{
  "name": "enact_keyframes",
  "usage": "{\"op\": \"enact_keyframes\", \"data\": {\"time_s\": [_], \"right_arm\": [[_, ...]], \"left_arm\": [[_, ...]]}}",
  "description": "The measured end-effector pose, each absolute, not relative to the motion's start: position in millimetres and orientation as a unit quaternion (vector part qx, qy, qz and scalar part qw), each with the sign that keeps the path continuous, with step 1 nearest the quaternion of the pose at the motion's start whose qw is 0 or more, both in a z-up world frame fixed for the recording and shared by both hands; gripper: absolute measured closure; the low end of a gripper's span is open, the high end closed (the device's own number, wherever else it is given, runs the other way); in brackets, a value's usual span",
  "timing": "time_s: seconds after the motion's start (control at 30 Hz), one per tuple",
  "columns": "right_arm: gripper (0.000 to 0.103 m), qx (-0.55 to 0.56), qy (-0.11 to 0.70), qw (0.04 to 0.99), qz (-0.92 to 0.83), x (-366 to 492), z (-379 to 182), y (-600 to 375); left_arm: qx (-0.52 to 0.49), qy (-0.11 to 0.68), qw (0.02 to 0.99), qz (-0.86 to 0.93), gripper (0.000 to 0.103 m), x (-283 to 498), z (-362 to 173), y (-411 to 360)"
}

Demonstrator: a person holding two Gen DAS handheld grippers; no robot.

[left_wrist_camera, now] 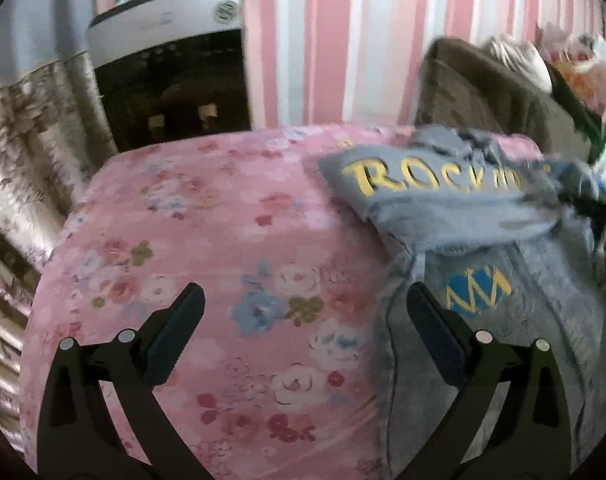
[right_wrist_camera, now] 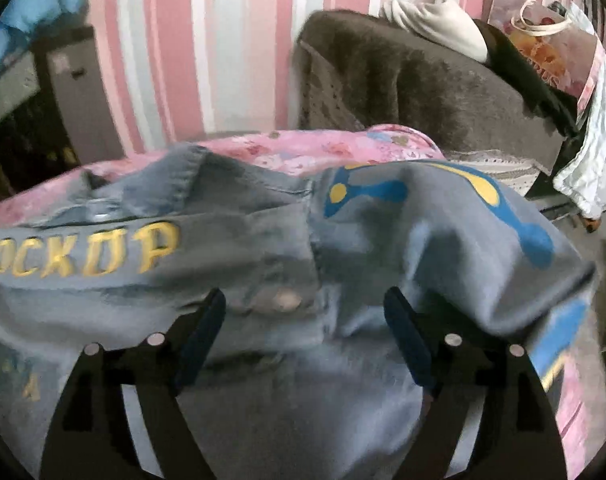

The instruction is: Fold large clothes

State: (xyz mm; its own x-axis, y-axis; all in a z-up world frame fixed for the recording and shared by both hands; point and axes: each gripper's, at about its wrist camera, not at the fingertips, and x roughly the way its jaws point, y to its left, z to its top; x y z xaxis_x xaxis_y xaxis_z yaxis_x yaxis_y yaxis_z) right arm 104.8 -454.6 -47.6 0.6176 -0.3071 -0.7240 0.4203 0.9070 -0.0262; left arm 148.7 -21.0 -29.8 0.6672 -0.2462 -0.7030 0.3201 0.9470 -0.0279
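A grey-blue denim jacket [left_wrist_camera: 475, 216] with yellow lettering and blue-yellow patches lies on the right part of a pink floral bed cover [left_wrist_camera: 223, 240]. One part with the lettering is folded over its upper half. My left gripper [left_wrist_camera: 305, 300] is open and empty, above the bare cover just left of the jacket's edge. In the right wrist view the jacket [right_wrist_camera: 287, 280] fills the foreground, crumpled, with a collar at the far left. My right gripper [right_wrist_camera: 305, 304] is open just above the jacket's middle, holding nothing.
A pink-and-white striped wall [left_wrist_camera: 343, 40] stands behind the bed. A dark appliance with a white top [left_wrist_camera: 171, 80] is at the back left. A brown fuzzy chair [right_wrist_camera: 423, 88] holding white cloth and a bag stands at the back right. Patterned curtains [left_wrist_camera: 31, 152] hang at left.
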Motion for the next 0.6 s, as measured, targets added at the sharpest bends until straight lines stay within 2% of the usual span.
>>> {"op": "enact_keyframes", "data": {"time_s": [0.13, 0.23, 0.33, 0.47, 0.6], "right_arm": [[0.021, 0.086, 0.361, 0.910, -0.187, 65, -30, -440], [0.016, 0.072, 0.338, 0.921, -0.179, 35, -13, -435], [0.015, 0.049, 0.334, 0.928, -0.159, 6, -6, -437], [0.015, 0.024, 0.321, 0.931, -0.169, -34, -1, -466], [0.015, 0.051, 0.323, 0.928, -0.178, -65, -6, -506]], "left_arm": [[0.017, 0.352, 0.926, -0.132, 0.003, 145, -14, -20], [-0.001, 0.341, 0.932, -0.124, 0.003, 135, -6, -22], [-0.003, 0.324, 0.940, -0.110, 0.003, 115, 2, -27], [-0.004, 0.321, 0.942, -0.099, 0.003, 85, 7, -30], [-0.029, 0.315, 0.944, -0.088, 0.003, 50, 16, -26]]}}
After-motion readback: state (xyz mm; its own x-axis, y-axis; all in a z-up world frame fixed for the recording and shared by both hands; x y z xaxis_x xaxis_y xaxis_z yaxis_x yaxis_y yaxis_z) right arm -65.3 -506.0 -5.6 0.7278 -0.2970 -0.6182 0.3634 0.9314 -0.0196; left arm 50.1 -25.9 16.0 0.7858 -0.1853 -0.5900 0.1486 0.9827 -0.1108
